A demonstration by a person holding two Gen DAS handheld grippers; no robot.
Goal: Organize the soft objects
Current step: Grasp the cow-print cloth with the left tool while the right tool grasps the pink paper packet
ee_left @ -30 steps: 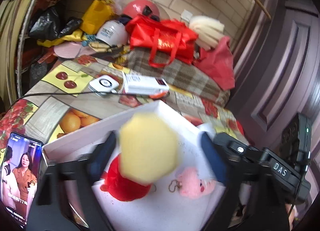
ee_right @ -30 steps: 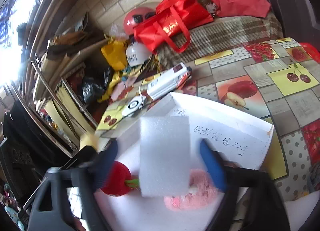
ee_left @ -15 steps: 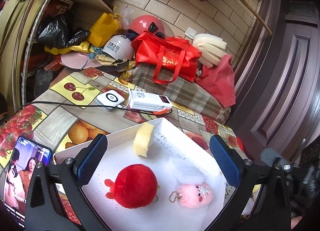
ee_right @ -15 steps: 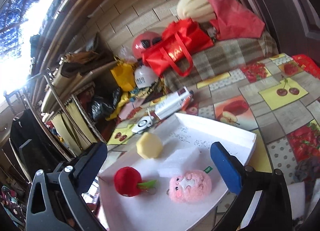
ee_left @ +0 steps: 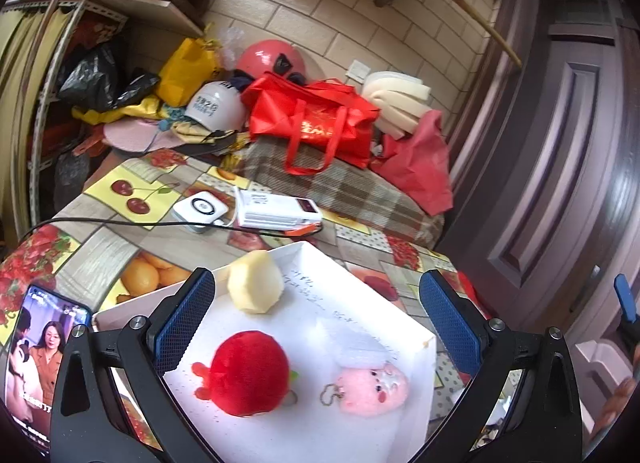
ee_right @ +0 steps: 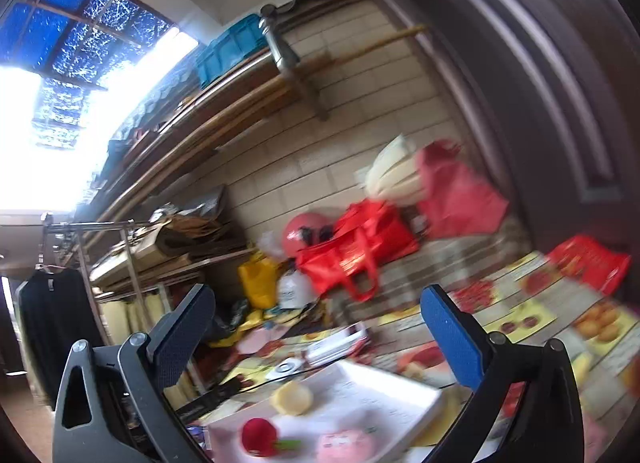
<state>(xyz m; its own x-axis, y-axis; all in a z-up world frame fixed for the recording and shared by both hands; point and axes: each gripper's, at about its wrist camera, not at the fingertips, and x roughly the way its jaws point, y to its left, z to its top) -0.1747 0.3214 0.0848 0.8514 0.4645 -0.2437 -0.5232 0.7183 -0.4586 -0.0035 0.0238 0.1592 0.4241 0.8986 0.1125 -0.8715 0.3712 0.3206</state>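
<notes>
White foam tray (ee_left: 352,435) is holding the yellow sponge (ee_left: 255,283), red plush (ee_left: 248,373), pink plush (ee_left: 374,387) and white foam block (ee_left: 356,345), while left gripper (ee_left: 316,323) and right gripper (ee_right: 316,335) are gaping wide, empty.

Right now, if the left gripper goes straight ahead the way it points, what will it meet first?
Probably the yellow sponge at the white tray's far end; the open left gripper seems aimed just above the tray, though depth is unclear.

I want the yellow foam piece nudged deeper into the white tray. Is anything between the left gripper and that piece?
Nothing visible. The left gripper is open over the white tray; the yellow foam piece lies ahead near its left finger, with the red plush nearer the camera.
</notes>
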